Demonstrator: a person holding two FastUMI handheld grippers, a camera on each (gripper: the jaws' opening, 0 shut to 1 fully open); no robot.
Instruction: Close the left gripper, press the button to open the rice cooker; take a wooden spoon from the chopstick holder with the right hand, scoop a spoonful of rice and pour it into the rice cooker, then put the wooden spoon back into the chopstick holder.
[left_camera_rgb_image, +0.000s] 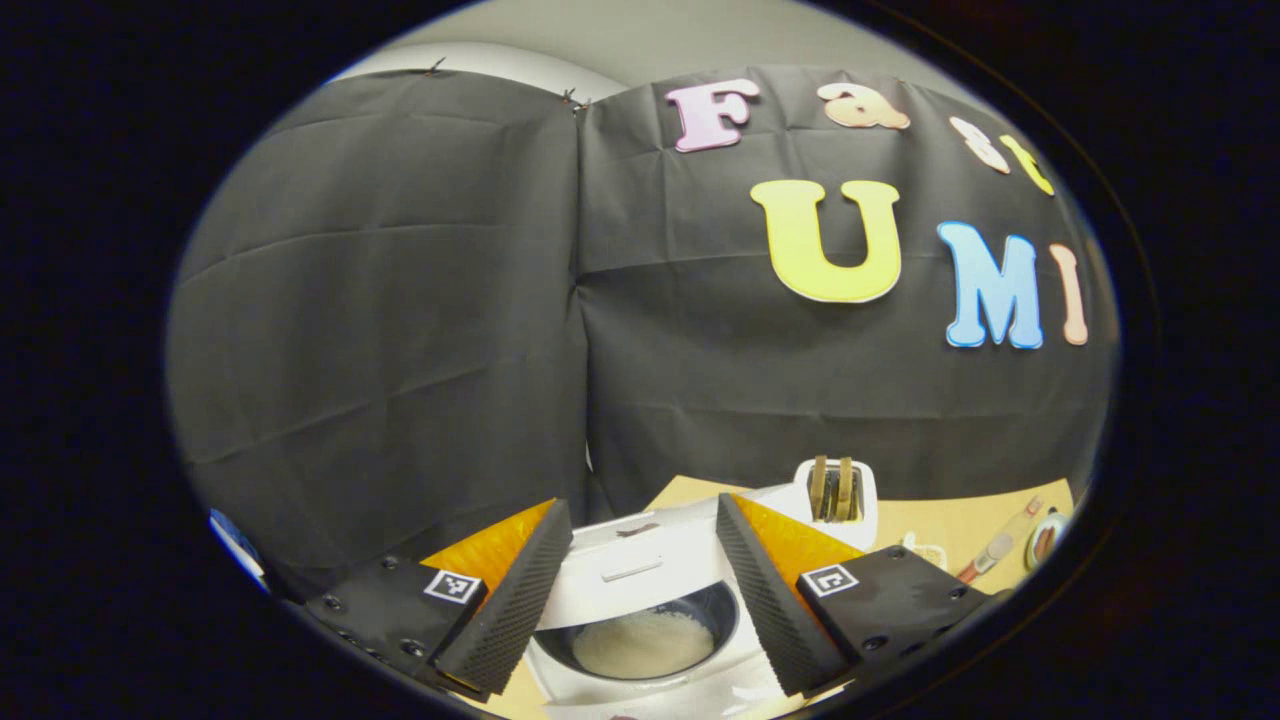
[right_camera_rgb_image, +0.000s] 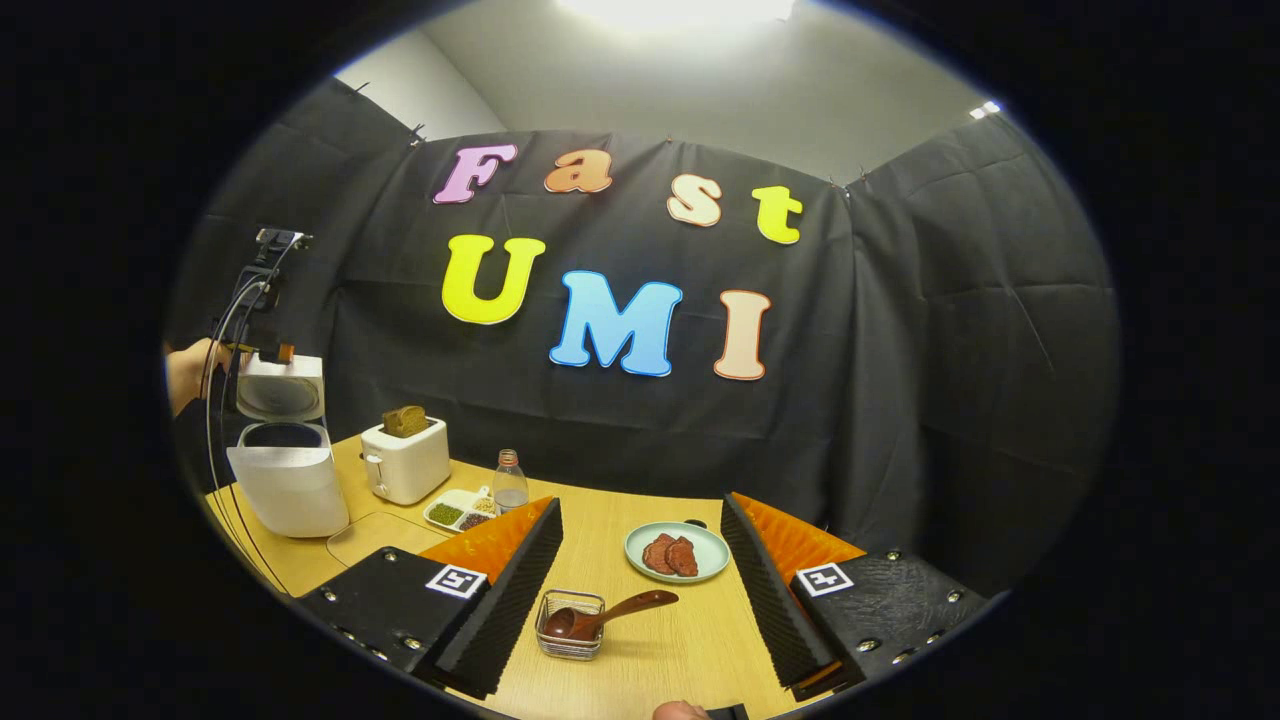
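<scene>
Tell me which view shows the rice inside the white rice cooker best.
The left gripper view: it looks down into the open white rice cooker, showing pale rice in the dark pot. The right gripper view shows the cooker side-on at the table's far left, contents hidden.

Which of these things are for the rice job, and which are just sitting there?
For the job:
rice cooker, lid up
rice in its pot
wooden spoon, lying in the wire chopstick holder
left gripper and right gripper, both open

Just sitting there:
toaster with bread
bottle
tray of beans
plate of meat slices
</scene>
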